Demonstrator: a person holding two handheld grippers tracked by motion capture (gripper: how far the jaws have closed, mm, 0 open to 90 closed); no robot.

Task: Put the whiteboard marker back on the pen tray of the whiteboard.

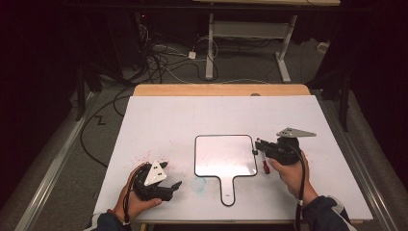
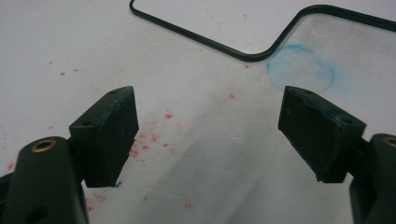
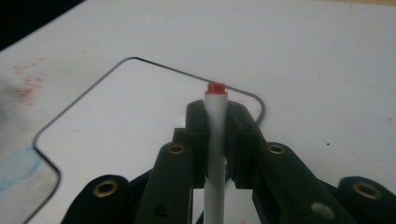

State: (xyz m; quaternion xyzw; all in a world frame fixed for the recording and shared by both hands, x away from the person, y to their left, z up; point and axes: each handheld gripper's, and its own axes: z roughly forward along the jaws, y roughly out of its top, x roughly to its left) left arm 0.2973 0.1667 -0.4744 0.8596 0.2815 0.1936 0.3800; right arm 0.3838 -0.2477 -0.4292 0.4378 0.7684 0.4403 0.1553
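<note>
The right gripper (image 3: 215,128) has its jaws clamped on a white marker (image 3: 215,154), which stands between the pads with its red end (image 3: 215,87) poking out just past the jaw tips; its long axis runs along the jaws, pointing forward over the near corner of the whiteboard (image 3: 140,121). The grip sits on a smooth round barrel, so I judge it could twist or slide back through the pads if pressed hard on the board, smearing a stroke. The left gripper (image 2: 210,135) hovers with jaws wide apart and nothing between them; ahead of them lie red specks (image 2: 154,137), a blue smudge (image 2: 301,67) and the board's handle edge.
</note>
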